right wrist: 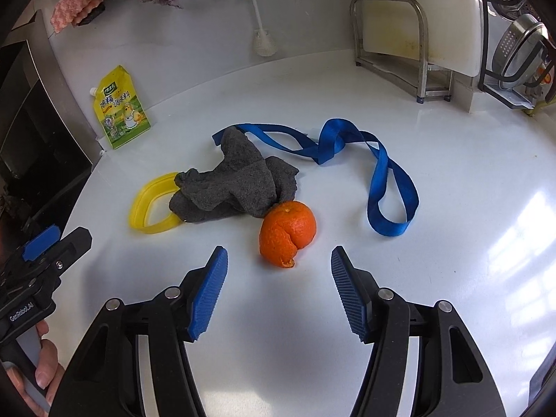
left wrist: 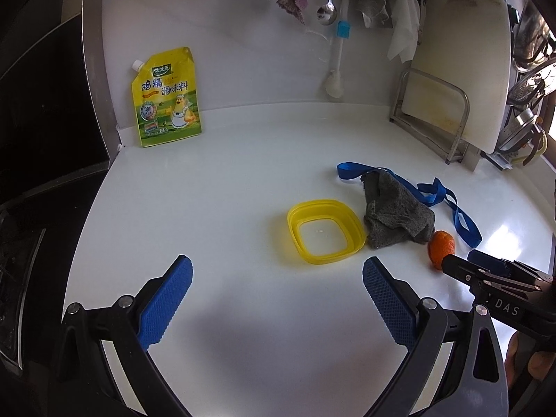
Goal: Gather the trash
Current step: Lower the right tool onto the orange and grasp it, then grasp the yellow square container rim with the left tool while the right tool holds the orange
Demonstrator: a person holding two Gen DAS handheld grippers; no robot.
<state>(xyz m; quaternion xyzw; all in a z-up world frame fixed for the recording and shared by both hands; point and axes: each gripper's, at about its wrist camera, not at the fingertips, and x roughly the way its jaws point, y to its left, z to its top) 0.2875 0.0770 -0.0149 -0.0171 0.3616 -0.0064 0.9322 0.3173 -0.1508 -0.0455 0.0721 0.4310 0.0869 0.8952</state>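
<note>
An orange peel (right wrist: 287, 232) lies on the white counter, touching a crumpled grey cloth (right wrist: 236, 182); it also shows in the left wrist view (left wrist: 440, 249). A blue ribbon (right wrist: 380, 177) loops behind and to the right of them. A yellow collapsible tray (left wrist: 326, 231) lies left of the cloth (left wrist: 398, 213). My right gripper (right wrist: 278, 260) is open, its jaws just short of the peel on either side. My left gripper (left wrist: 278, 271) is open and empty, short of the yellow tray.
A yellow seasoning pouch (left wrist: 168, 99) leans on the back wall at the left. A metal rack with a white cutting board (left wrist: 451, 80) stands at the back right. Cloths, a spoon and a brush hang on the wall. A dark stove (left wrist: 38, 139) borders the counter's left edge.
</note>
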